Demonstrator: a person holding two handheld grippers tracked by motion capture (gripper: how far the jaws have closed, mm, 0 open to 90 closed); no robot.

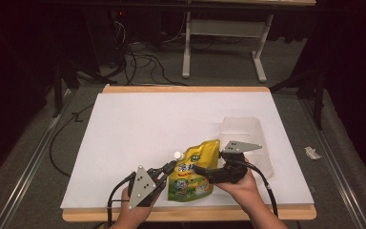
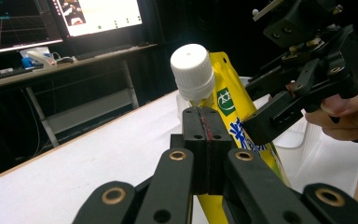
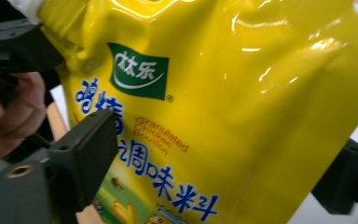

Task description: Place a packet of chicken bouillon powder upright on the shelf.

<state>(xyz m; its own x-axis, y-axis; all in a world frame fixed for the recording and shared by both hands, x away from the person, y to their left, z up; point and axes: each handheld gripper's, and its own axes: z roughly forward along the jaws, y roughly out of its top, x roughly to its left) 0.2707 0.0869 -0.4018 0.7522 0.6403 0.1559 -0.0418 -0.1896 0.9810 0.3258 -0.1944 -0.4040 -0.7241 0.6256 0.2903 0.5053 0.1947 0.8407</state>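
Yellow spout pouch sits at approx 6 o'clock on the white table, near the front edge, just L of centre, tilted w/ its white cap pointing to 11 o'clock. Left gripper comes in from 7 o'clock; its jaws are together, pinched on the pouch's top edge right below the cap. In the left gripper view the two black pads meet face to face w/ yellow film running between them, and the cap stands directly above at 12 o'clock. Right gripper comes in from 4 o'clock, body over the pouch's R side, grey plate on top. Its jaws stand apart, straddling the pouch body: in the right gripper view one pad is at 8 o'clock in front of the printed face, the other at 4 o'clock behind the pouch's far edge. Can't tell whether either pad presses the film; no clamp visible. In the left gripper view the right gripper is at 2 o'clock, one jaw tip against the blue print. Clear plastic container lies on the table at 1 o'clock from the pouch, just beyond the right gripper.
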